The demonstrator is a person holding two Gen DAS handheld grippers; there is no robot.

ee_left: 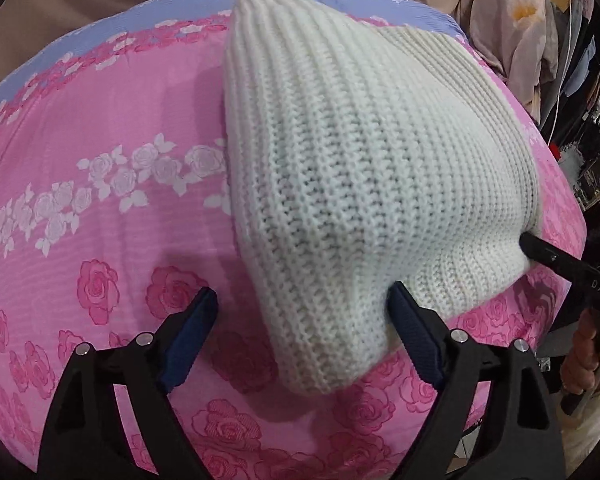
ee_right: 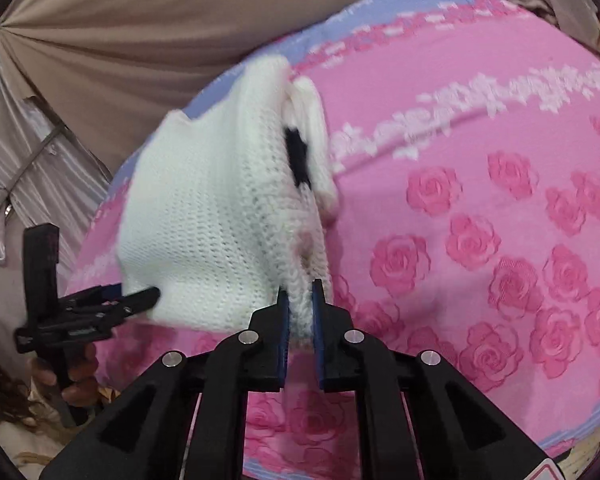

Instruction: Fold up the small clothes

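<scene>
The white knitted garment (ee_left: pixel 340 184) lies on the bed's pink rose-print cover (ee_left: pixel 100 208), with its long axis running away from the person: a narrow end far up by the blue border and a broad, rounded end close to both hands. The right tongs (ee_right: pixel 300 292) are clenched on the near edge of the knit — a ridge of wool is squeezed between the two blue pads and lifted slightly off the cover. The left tongs (ee_left: pixel 304 304) stand wide and released; their right pad is just beside, perhaps touching, the near left corner of the garment, while the other pad hangs over bare cover, so most of the garment lies ahead and to the right of them. In the right wrist view a small black patch (ee_right: pixel 298 156) shows among the bunched folds farther up; I cannot tell what it is. The coming move seems to turn on that layout: both tongs sit at the same near end, right already gripping, left still needing to shift right and close on its corner. Then the near end could be carried along the long axis toward the far end — judged only from how things lie now.
</scene>
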